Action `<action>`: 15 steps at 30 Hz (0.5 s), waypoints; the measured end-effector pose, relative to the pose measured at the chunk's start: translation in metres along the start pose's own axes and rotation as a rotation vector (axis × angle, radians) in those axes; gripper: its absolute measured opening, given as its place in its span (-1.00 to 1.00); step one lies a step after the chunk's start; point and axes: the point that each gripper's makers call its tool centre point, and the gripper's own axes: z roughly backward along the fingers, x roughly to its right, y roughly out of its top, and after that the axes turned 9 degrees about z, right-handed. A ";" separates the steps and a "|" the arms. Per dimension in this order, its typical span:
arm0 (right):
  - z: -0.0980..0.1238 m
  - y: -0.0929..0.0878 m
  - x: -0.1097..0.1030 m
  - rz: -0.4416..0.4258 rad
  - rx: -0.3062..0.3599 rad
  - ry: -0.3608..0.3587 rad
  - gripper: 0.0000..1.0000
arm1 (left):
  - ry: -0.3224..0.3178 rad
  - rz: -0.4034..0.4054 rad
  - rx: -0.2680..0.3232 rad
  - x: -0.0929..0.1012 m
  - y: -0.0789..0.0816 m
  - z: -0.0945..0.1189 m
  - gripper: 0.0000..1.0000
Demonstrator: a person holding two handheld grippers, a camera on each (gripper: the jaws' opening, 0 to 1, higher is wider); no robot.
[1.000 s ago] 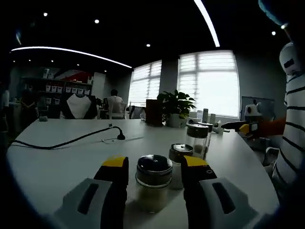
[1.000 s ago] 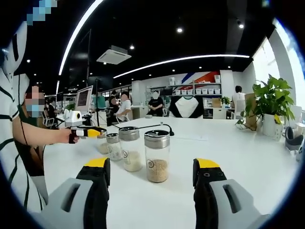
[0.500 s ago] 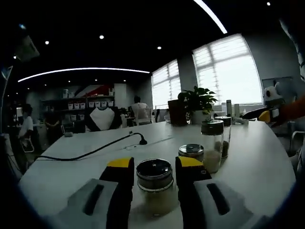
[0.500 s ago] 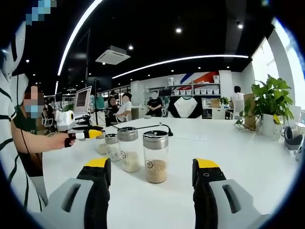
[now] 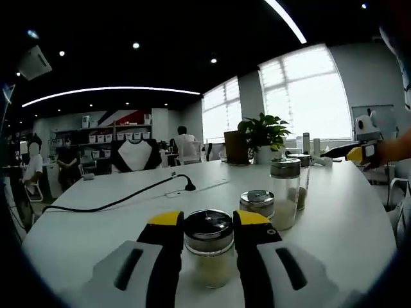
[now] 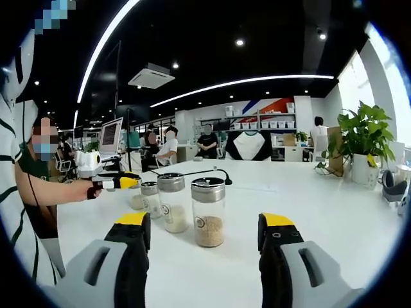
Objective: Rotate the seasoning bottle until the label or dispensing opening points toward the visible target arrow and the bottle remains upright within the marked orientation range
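Observation:
A glass seasoning bottle (image 5: 207, 239) with a dark metal lid and pale grains stands upright on the white table (image 5: 96, 231). My left gripper (image 5: 209, 222) is shut on it, a yellow-tipped jaw pressing each side of the lid. In the right gripper view the same bottle (image 6: 136, 199) is the farthest of a row, with the left gripper (image 6: 121, 183) on it, held by a hand. My right gripper (image 6: 204, 222) stands open, low over the table. The nearest bottle (image 6: 209, 213) stands upright beyond its tips, apart from both jaws.
Other bottles stand in line: a short one (image 5: 258, 204), a tall one (image 5: 283, 194) and another behind it (image 5: 302, 186). A black cable (image 5: 115, 202) crosses the table. A potted plant (image 5: 263, 136) stands at the far edge. A person in a striped shirt (image 6: 19, 186) is at the left.
My left jaws have drawn in from either side of the bottle until they grip its lid, and that view has swung around. The right gripper has hardly moved.

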 end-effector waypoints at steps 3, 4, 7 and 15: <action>0.000 0.002 0.000 -0.001 0.006 0.001 0.36 | -0.036 -0.007 -0.012 0.002 0.000 0.000 -0.36; 0.000 0.002 0.000 -0.001 0.007 0.001 0.36 | -0.042 -0.009 -0.014 0.002 -0.001 0.001 -0.36; 0.000 0.003 -0.002 0.000 0.008 0.005 0.36 | -0.077 -0.007 -0.018 0.003 -0.001 0.001 -0.36; -0.001 0.001 -0.006 0.005 -0.001 0.015 0.36 | -0.188 -0.008 -0.010 0.009 0.000 -0.001 -0.36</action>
